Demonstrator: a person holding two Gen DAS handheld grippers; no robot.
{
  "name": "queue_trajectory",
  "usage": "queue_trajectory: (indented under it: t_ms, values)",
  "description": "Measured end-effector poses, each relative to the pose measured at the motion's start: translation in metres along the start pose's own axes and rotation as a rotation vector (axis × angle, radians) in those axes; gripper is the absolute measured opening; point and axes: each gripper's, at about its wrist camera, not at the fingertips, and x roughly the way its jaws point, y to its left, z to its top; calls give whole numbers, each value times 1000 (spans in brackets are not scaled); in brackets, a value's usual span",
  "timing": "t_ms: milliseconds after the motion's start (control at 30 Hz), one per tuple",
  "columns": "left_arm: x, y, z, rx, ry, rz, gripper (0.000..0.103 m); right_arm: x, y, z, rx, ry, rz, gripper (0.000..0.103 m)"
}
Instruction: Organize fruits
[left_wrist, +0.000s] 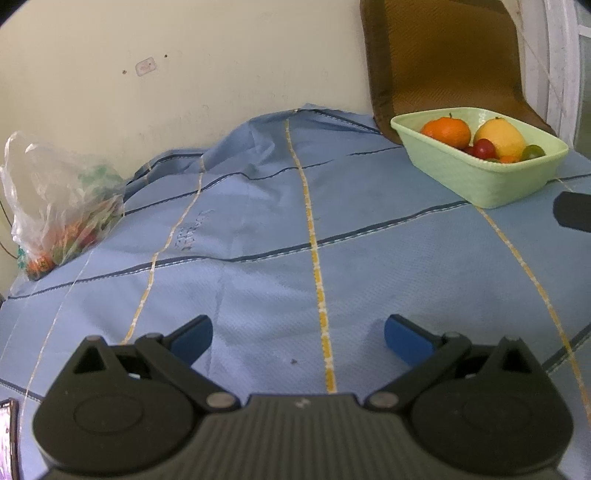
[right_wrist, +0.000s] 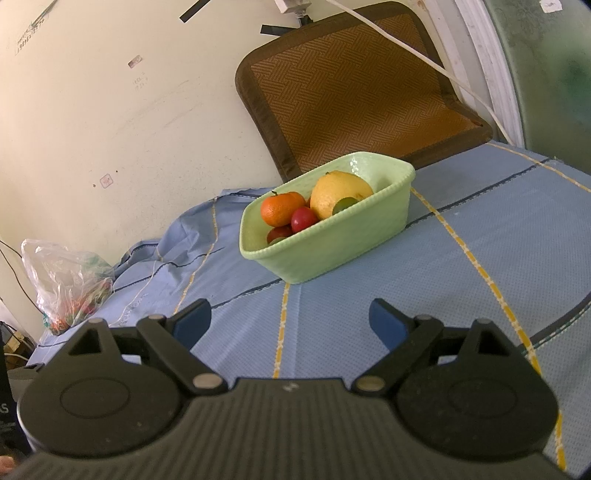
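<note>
Left tongs (left_wrist: 298, 338): nearest the lens, spread wide, nothing between the blue pads (left_wrist: 404, 341), poised low over bare cloth. Right tongs (right_wrist: 290, 326): likewise spread wide and empty, aimed toward the basket.

Tabletop (left_wrist: 258, 221): covered by a blue checked cloth, rumpled along the wall side.

Green basket (right_wrist: 332, 240): stands on the cloth toward the far right, in front of a brown woven cushion (right_wrist: 351, 92) leaning on the wall. Contents: one orange (right_wrist: 282, 208), one large yellow fruit (right_wrist: 338, 194), a red round fruit (right_wrist: 303, 219) touching both, a green grape (right_wrist: 345, 204) at the near rim; smaller pieces beneath, not identifiable.

Plastic bag (left_wrist: 55, 206): far left by the wall, well apart from the basket, holding small red, orange and green items; details blurred by the film.

Handling assessment: the fruit appears firm and round, likely smooth and prone to rolling; grip each across its widest part. The small ones look light and could squirt out under pressure. The bag is limp and crinkled; take it at the gathered top.

Pose: both tongs held roughly level, slightly pitched down, the right rolled somewhat sideways. The left sits between bag and basket, touching neither.
</note>
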Motion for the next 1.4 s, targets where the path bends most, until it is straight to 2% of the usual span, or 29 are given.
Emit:
queue_trajectory:
  t_ms: [500,1067,1400]
  values:
    - [-11,-1,6,-2,-26,-30,103,0,-1,0,-2,1,-1,94]
    - [-8,-2,5,-7,-15,-46,103,2,-1,-1,6,0,-8,94]
    - [-10,1,4,-17,-26,-105,103,2,-2,-2,5,0,-10,94]
